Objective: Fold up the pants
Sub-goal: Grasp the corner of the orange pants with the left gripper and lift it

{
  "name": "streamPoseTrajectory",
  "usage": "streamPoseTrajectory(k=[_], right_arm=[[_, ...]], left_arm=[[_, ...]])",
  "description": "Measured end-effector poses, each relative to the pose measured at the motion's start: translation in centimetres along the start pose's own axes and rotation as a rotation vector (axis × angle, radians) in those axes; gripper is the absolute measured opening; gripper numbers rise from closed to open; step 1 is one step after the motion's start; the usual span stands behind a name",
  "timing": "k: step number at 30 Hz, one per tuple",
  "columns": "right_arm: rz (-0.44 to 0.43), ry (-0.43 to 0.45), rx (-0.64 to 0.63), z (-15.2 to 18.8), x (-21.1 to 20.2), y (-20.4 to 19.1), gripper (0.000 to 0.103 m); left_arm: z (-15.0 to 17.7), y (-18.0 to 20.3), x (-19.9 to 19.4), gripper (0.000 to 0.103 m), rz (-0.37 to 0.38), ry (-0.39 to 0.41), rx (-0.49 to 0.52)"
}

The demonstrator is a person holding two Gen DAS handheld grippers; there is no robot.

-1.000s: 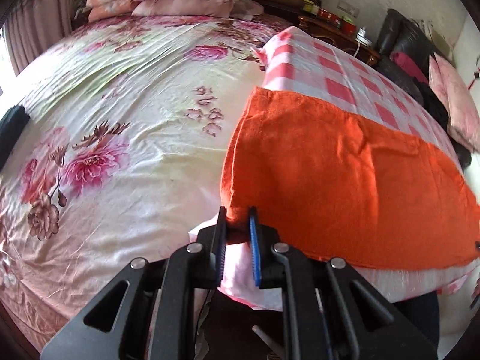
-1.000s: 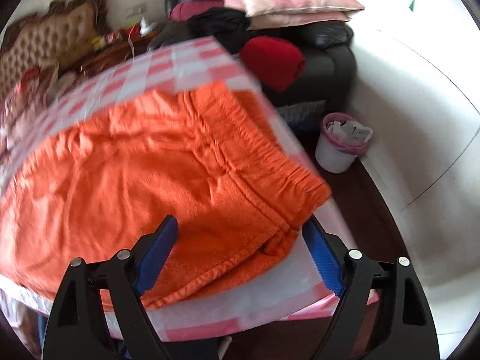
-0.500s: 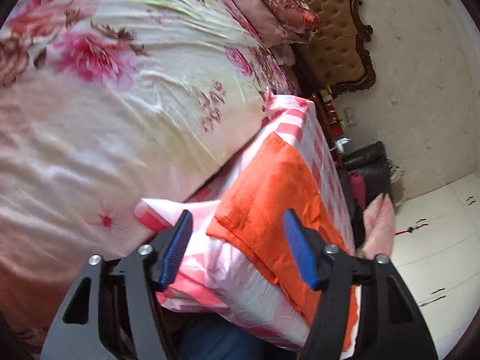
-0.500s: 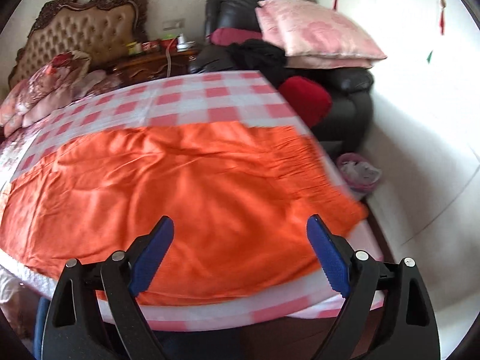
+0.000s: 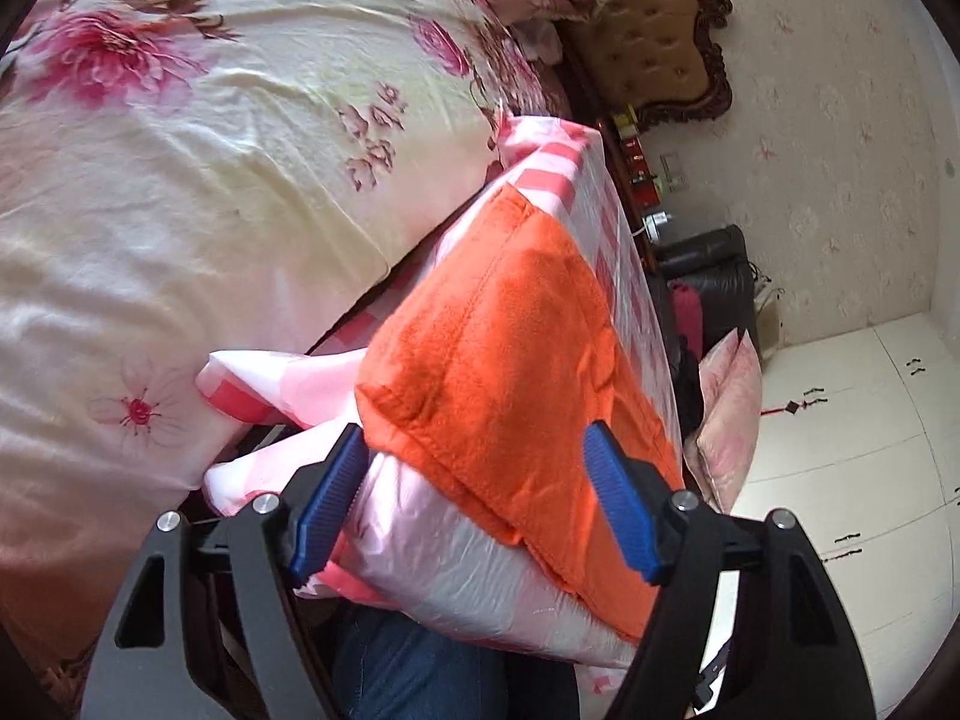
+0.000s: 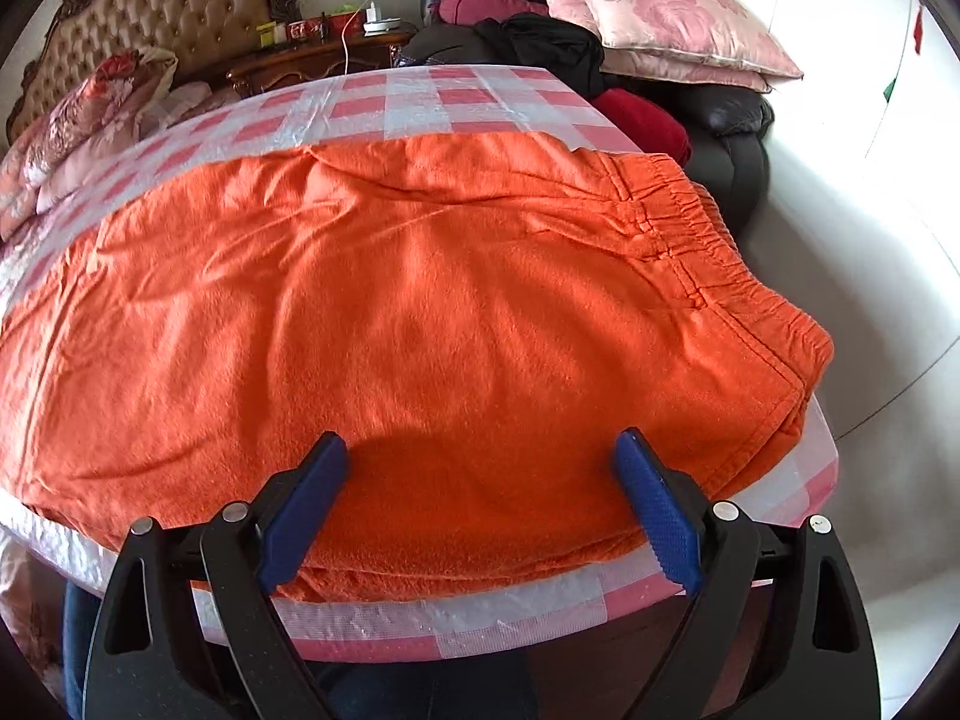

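The orange pants [image 6: 420, 312] lie folded lengthwise on a table with a pink-and-white checked cloth [image 6: 420, 96]. The elastic waistband [image 6: 708, 252] is at the right end. In the left wrist view the leg-end corner of the pants [image 5: 498, 354] hangs slightly over the table's near edge. My left gripper [image 5: 474, 498] is open, its blue pads either side of that corner, holding nothing. My right gripper [image 6: 480, 504] is open and empty at the near long edge of the pants.
A bed with a floral sheet [image 5: 180, 180] adjoins the table's left end. A tufted headboard [image 6: 162, 18], a wooden nightstand [image 6: 312, 60] and a black sofa with pink pillows [image 6: 660, 6] stand behind. The person's blue jeans [image 5: 420, 666] show below the table edge.
My left gripper let go of the pants' corner, opened wide and swung to look along the table. My right gripper stayed open and moved left along the pants' near edge.
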State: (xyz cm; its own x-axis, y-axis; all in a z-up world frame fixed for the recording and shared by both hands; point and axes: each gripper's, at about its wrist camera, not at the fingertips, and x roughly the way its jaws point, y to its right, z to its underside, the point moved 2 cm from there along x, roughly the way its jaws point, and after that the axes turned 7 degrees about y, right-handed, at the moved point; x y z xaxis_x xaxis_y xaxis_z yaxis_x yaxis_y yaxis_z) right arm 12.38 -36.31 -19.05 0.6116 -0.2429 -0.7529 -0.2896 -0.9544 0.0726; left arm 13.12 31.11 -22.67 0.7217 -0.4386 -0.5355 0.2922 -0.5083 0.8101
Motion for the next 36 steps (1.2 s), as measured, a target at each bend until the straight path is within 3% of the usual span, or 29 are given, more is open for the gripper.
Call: streamPoseTrajectory(k=[5,14,28,36], right_arm=[[0.004,0.004,0.004,0.2,0.1,0.0,0.088],[0.001,0.007,0.007,0.3,0.2,0.0,0.088],[-0.015,0.008,0.007,0.3,0.2,0.2,0.088],[-0.021,0.005,-0.007,0.3,0.2,0.1,0.088]], left_arm=[[-1.0,-0.7,0.6,0.040,-0.011,-0.020,-0.019],[-1.6,0.7,-1.2,0.017,-0.009,0.040,0.033],[-1.7,2.1,-1.6,0.015,-0.052,0.073,0.067],[-1.8,1.5,-1.8,0.015,-0.057,0.076,0.033]])
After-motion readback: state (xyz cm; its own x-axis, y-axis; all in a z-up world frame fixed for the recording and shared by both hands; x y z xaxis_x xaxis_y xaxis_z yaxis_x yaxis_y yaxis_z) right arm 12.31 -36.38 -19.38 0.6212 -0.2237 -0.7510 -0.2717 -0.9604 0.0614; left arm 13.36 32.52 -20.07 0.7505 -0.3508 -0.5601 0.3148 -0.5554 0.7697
